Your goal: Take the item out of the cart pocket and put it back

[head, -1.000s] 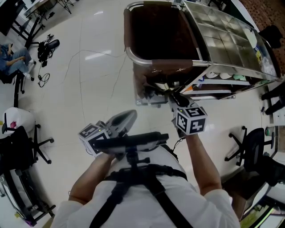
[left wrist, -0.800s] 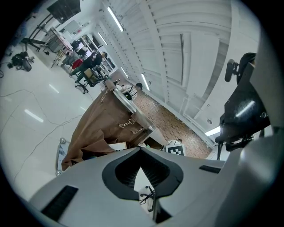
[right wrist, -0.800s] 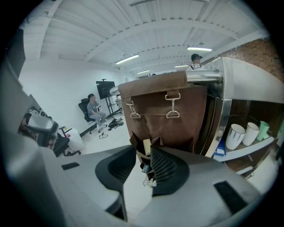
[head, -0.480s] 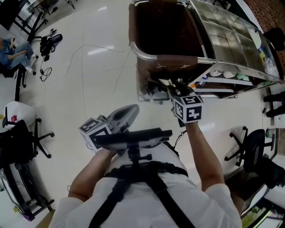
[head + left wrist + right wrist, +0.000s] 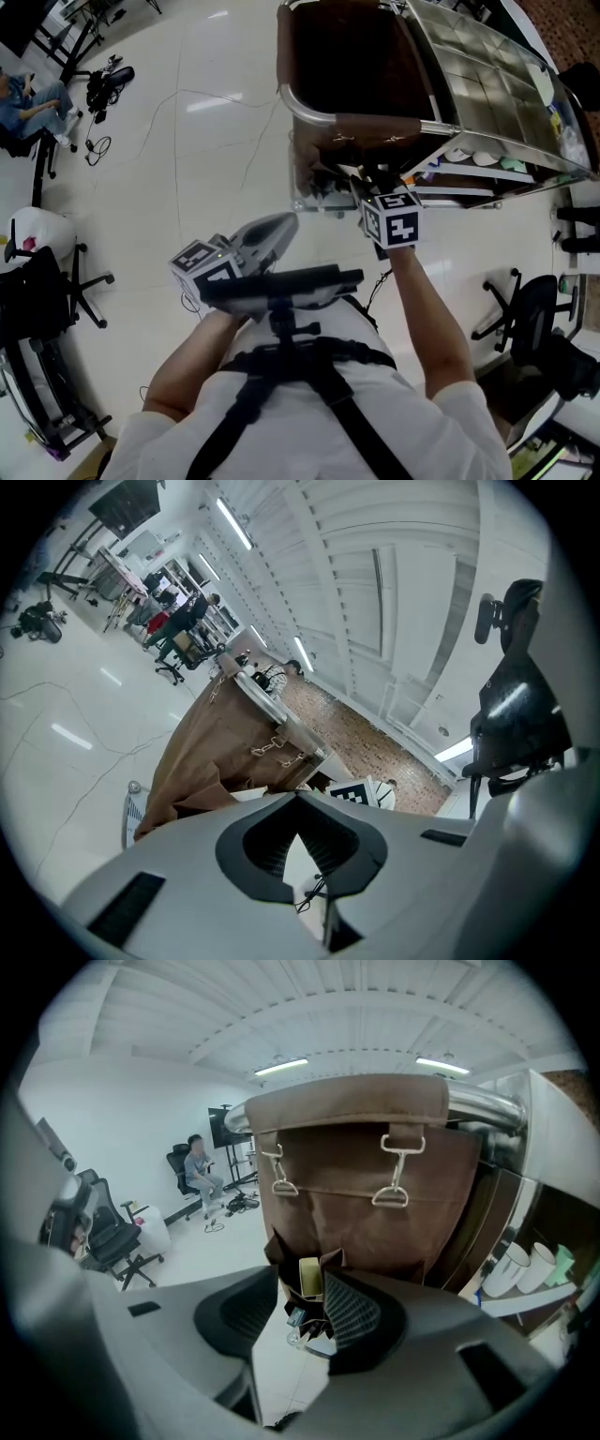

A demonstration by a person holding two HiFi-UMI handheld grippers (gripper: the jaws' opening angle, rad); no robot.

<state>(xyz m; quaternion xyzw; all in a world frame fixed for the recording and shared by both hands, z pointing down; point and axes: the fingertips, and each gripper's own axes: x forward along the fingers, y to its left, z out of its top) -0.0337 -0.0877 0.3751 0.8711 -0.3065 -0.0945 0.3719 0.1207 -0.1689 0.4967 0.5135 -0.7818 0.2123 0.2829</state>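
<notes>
Glossy white floor point(image 5: 187, 169) (office chairs point(image 5: 42, 295) around)

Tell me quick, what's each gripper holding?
Left gripper: jaws shut, empty.
Right gripper: jaws have just been opening, open around a small box.

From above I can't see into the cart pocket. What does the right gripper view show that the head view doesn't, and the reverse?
Only the right gripper view: a small pale rectangular box standing in the brown fabric pocket, between the right tool's jaws, which have just been opening. Only the head view: the left tool, held near the person's chest, and the cart's steel grid top. Both: the brown fabric bag hanging on the cart.
</notes>
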